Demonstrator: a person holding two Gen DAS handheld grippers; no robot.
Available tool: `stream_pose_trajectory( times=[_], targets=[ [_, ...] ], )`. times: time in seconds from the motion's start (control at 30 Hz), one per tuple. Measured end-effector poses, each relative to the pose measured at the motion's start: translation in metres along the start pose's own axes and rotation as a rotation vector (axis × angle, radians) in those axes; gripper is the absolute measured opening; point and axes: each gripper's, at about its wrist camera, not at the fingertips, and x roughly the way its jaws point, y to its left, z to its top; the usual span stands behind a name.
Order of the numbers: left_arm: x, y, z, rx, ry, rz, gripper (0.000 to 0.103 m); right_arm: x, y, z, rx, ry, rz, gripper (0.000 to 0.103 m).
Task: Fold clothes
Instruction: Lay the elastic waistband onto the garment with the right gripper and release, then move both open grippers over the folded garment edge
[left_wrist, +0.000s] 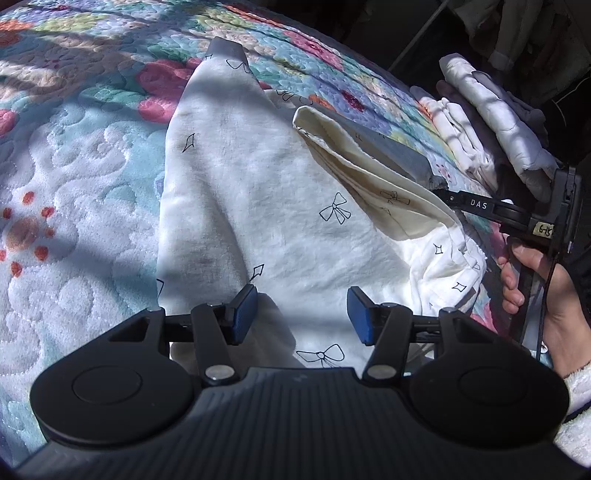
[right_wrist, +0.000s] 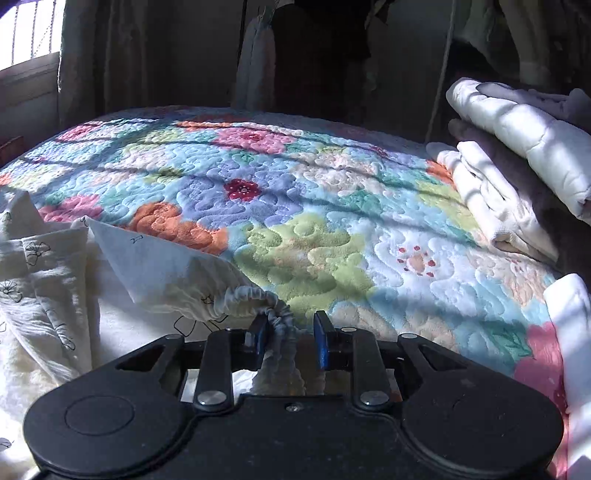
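A white garment (left_wrist: 258, 206) printed with small black bows lies spread on the flowered quilt (left_wrist: 74, 155). My left gripper (left_wrist: 302, 308) is open just above its near part, holding nothing. One leg (left_wrist: 369, 173) of the garment is lifted to the right, its gathered cuff (right_wrist: 273, 314) lying between my right gripper's (right_wrist: 290, 338) pads. The right jaws stand partly apart, with the cuff against the left pad only. The right gripper also shows in the left wrist view (left_wrist: 480, 208), at the end of the lifted leg.
A stack of folded white clothes (right_wrist: 517, 166) sits on the quilt (right_wrist: 295, 206) at the far right, also in the left wrist view (left_wrist: 491, 125). Another white item (right_wrist: 572, 332) lies at the near right edge. Dark furniture and hanging clothes stand behind the bed.
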Motion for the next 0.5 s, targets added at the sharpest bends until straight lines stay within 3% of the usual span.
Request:
stream_pose_trajectory(
  times=[0.1,0.23,0.3,0.4,0.5],
  targets=[
    [-0.002,0.001,-0.001,-0.004,-0.004,-0.001,0.053,-0.006,-0.001,0.0,0.059,0.022,0.002,0.033],
    [-0.007,0.003,0.002,-0.03,-0.017,-0.013,0.053,-0.043,0.02,-0.005,0.001,-0.027,-0.015,0.052],
    [-0.013,0.005,0.005,-0.039,-0.031,-0.015,0.054,-0.062,0.03,-0.007,-0.025,-0.048,0.056,0.055],
    [-0.024,0.008,0.01,-0.046,-0.066,-0.002,0.054,-0.083,0.052,-0.012,-0.115,-0.048,0.243,0.059],
    [-0.03,0.016,0.011,-0.069,-0.085,0.02,0.054,-0.086,0.089,-0.021,-0.336,-0.044,0.26,0.06]
  ],
)
